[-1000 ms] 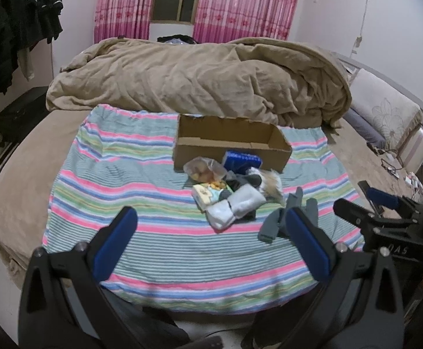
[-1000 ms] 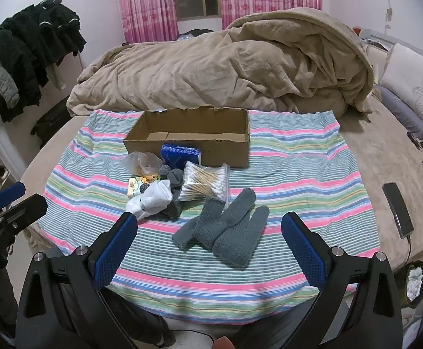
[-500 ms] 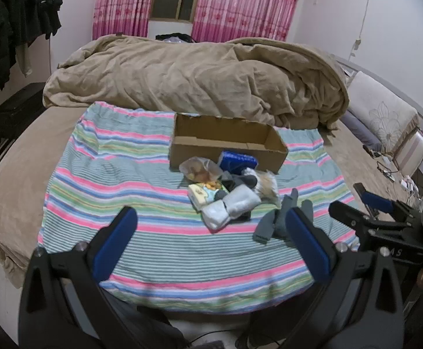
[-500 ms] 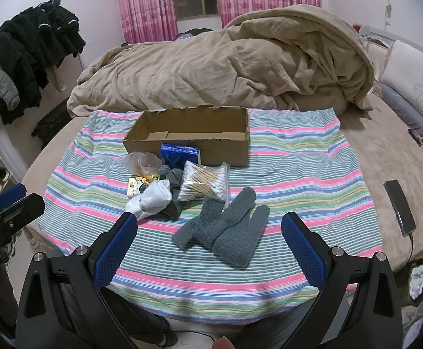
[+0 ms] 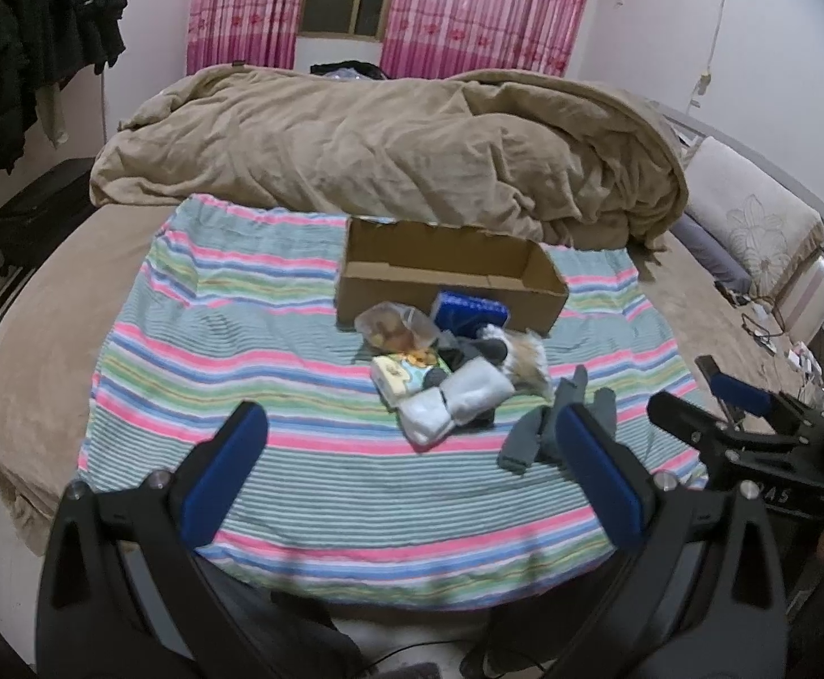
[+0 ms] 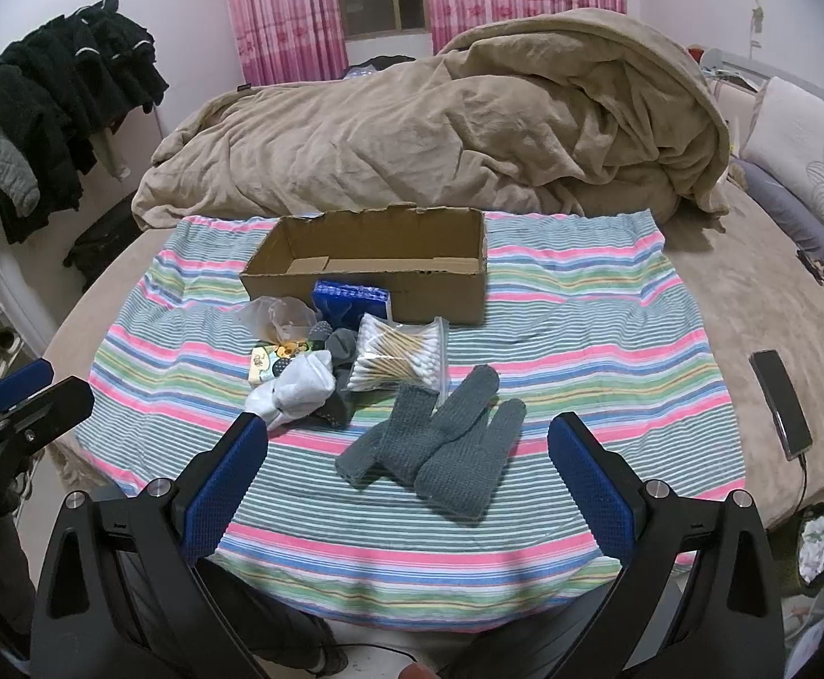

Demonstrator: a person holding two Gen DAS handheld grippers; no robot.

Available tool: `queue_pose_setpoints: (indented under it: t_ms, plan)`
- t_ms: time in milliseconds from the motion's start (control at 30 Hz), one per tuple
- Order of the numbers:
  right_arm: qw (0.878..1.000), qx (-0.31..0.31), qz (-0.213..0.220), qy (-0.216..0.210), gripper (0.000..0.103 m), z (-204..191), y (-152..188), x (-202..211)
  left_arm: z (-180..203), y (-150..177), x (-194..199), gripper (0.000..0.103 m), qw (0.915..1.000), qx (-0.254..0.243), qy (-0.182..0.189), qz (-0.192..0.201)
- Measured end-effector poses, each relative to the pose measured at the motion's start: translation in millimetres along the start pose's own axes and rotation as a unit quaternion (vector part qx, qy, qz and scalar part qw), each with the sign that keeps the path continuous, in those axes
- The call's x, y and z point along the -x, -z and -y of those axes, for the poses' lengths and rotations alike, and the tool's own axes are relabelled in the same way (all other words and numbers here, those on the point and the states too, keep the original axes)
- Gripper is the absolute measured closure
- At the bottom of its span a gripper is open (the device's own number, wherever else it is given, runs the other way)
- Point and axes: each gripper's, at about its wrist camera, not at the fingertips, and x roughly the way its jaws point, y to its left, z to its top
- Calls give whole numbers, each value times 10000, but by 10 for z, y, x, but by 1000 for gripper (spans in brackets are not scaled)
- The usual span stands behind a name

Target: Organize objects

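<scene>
Both hand-held grippers — left point(image 5: 412, 475) and right point(image 6: 409, 478) — hung wide open and empty before the striped cloth point(image 6: 582, 305). Nearest the right one lay the grey gloves point(image 6: 440, 441), well short of the cardboard box point(image 6: 372, 260) — best pinched together at the cuffs, then carried over the swabs point(image 6: 400, 353).

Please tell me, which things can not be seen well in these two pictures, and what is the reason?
- Cardboard box: in both wrist views its near wall hides part of the floor, so an empty box is unconfirmed.
- Blue packet: label too small to read.
- Grey gloves: in the left wrist view, partly behind the left gripper's finger.
- Grey socks: mostly under the white socks and cotton swab bag.
</scene>
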Motion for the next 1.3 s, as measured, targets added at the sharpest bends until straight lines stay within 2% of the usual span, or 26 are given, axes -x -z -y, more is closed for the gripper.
queue_pose_setpoints:
  t_ms: [1300]
  plan:
    - [10000, -38, -65, -58, 2, -41, 11, -63, 50, -21, -3, 1, 10000, -32, 76, -52]
